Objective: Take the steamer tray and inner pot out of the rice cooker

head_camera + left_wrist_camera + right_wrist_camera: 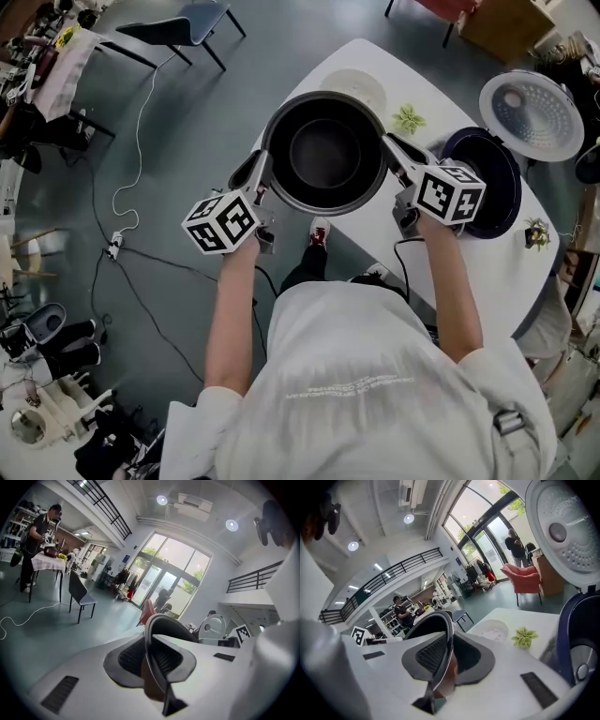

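Above the near edge of the table (370, 225), the inner pot (323, 155) hangs between 2 grips: the left hand-held gripper (263, 178) pinches its left rim, the right hand-held gripper (390, 152) its right rim. Set-down room appears to lie just ahead, beside the steamer tray (354, 86).

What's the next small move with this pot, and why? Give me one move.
Probably ease the inner pot further over the table and set it down near the steamer tray. The left gripper and right gripper clamp opposite sides of its rim, it is out of the rice cooker, and it hangs in the air by the table's near edge.
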